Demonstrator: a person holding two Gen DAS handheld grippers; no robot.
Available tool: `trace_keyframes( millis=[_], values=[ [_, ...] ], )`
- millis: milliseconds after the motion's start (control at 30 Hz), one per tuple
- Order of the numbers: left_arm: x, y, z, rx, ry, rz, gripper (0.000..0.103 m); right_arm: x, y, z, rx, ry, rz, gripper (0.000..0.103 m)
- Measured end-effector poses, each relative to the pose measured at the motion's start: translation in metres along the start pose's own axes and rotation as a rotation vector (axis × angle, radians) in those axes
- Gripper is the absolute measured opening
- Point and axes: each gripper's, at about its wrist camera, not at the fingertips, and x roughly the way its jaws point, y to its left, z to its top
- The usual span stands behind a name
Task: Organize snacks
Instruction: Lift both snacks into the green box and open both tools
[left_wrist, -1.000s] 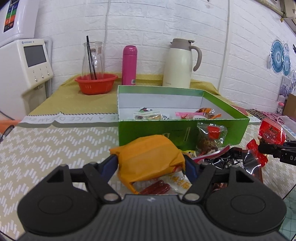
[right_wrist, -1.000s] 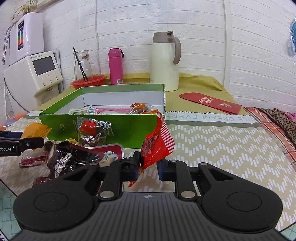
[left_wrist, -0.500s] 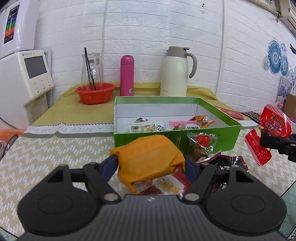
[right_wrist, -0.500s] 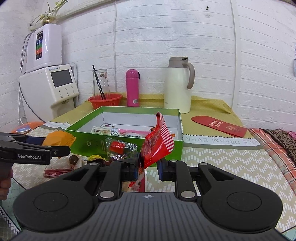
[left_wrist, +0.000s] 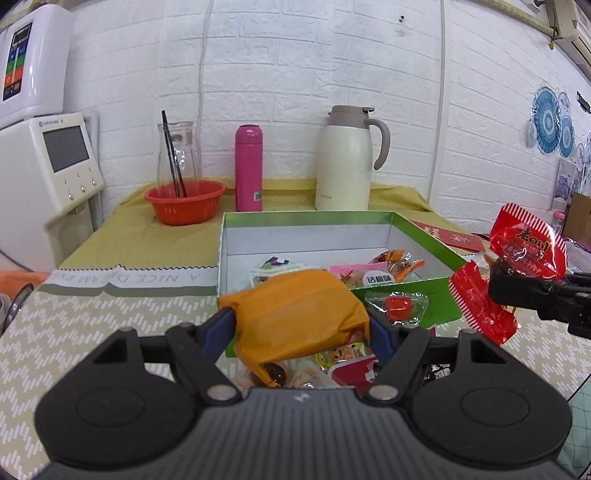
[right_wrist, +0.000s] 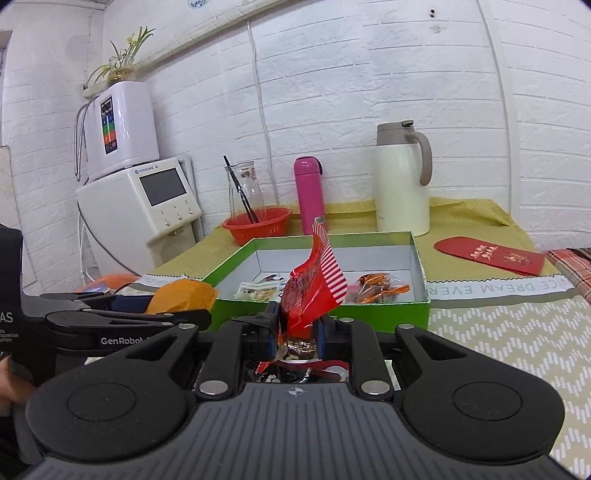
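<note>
Gripping an orange snack packet (left_wrist: 299, 314) between blue pads, the left tongs (left_wrist: 301, 328) hold it above the near wall of the green box (left_wrist: 424, 236), which already carries several wrapped snacks. In my judgement the packet, bulging past the pads, could slip and land among the loose snacks on the tabletop (left_wrist: 92, 321) rather than inside. To the right, the right tongs (left_wrist: 496, 284) pinch a red striped candy wrapper (left_wrist: 524, 243) printed with Chinese characters I cannot read. The cloth border reads "A NICE D", reversed.

From the right wrist view, the right tongs (right_wrist: 295, 326) are closed on the red wrapper (right_wrist: 314, 284), held by its lower part only; a thin twisted hold may let it swing or tear. The left tongs' (right_wrist: 147, 314) body reads "GenRobot". The tabletop (right_wrist: 498, 332) cloth reads "DREAM EVER", upside down. A red envelope (right_wrist: 487, 254) bears gold Chinese characters.
</note>
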Motion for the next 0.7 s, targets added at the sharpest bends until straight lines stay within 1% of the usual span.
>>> trace_keyframes(
  millis=[200,300,433,500,600,700],
  values=[
    [0.007,0.001,0.007,0.008,-0.005,0.005,0.073,0.01,-0.001,0.01,0.006,-0.01,-0.007,0.034],
    [0.012,0.002,0.014,0.017,-0.015,0.01,0.073,0.015,-0.005,0.015,-0.002,-0.029,-0.028,0.034],
    [0.022,0.002,0.031,0.039,-0.049,0.025,0.073,0.027,-0.014,0.027,-0.075,-0.079,-0.12,0.034],
    [0.03,0.003,0.041,0.044,-0.07,0.033,0.073,0.036,-0.024,0.035,-0.071,-0.085,-0.157,0.034],
    [0.045,0.005,0.053,0.028,-0.076,0.018,0.073,0.045,-0.035,0.04,-0.028,-0.078,-0.153,0.034],
    [0.059,0.007,0.059,0.004,-0.075,0.01,0.073,0.053,-0.04,0.036,0.001,-0.079,-0.136,0.034]
  ],
)
